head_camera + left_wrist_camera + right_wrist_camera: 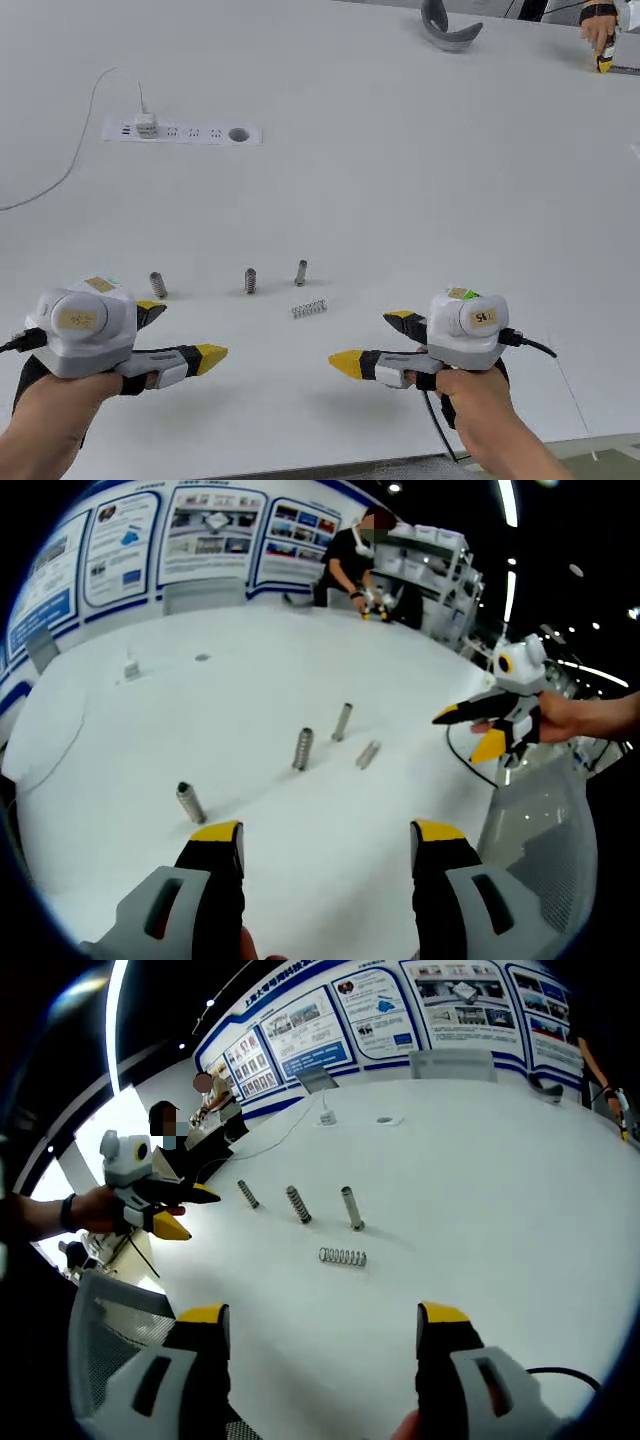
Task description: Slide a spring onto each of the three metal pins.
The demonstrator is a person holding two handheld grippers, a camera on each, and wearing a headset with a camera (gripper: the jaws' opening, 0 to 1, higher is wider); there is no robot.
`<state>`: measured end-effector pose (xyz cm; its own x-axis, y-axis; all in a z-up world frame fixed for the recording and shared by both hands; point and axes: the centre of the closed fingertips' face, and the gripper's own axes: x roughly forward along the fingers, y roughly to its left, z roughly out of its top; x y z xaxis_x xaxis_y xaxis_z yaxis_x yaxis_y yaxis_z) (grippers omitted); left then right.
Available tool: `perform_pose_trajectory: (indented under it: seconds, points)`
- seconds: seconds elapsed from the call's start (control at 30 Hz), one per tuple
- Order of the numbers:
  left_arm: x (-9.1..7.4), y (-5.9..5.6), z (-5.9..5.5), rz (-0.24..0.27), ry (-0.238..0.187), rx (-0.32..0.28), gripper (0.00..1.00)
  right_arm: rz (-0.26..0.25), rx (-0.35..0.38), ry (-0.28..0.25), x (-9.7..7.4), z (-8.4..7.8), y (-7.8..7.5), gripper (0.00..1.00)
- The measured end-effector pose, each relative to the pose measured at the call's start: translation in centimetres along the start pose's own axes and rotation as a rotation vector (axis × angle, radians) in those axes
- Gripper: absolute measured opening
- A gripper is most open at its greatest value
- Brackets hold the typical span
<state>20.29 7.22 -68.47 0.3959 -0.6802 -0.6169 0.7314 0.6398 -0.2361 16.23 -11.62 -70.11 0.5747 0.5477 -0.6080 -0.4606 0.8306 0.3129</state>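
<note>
Both grippers gaping wide, nothing held, low near the front table edge; one spring loose, one pin bare.
Left gripper (182,332) and right gripper (372,340) sit well apart, tips pointing at each other, with open white table (400,200) between them and the pin row. In the row, left pin (158,285) and middle pin (250,280) carry coils; right pin (301,272) is bare and upright. Loose spring (309,308) lies flat just in front of the right pin, not touching it, on the side nearer the right gripper. Far side: power strip (182,131) with cable (70,165) and a grey curved part (447,30), all well apart from the pins. Front edge runs just under the hands; mesh chair (110,1330) sits beside it.
</note>
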Motion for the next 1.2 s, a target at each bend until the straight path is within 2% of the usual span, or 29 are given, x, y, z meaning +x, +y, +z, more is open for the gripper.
perform_pose_trajectory:
  seconds: [0.23, 0.53, 1.0, 1.2]
  points:
    - [1.4, -1.1, 0.4, -0.029, 0.006, 0.016, 0.69, 0.000, -0.004, 0.005, -0.4, -0.3, -0.1, 0.79]
    - [3.1, -2.9, 0.6, -0.078, 0.034, 0.058, 0.68, 0.003, 0.004, -0.010, -0.7, 0.2, -0.3, 0.79]
    - [6.1, -5.2, 1.7, -0.131, 0.044, 0.081, 0.65, 0.024, -0.011, -0.014, -0.8, 0.9, 0.2, 0.80]
    - [7.7, -6.3, 1.9, -0.159, 0.056, 0.095, 0.64, 0.017, 0.002, -0.005, -1.0, 0.1, -0.1, 0.80]
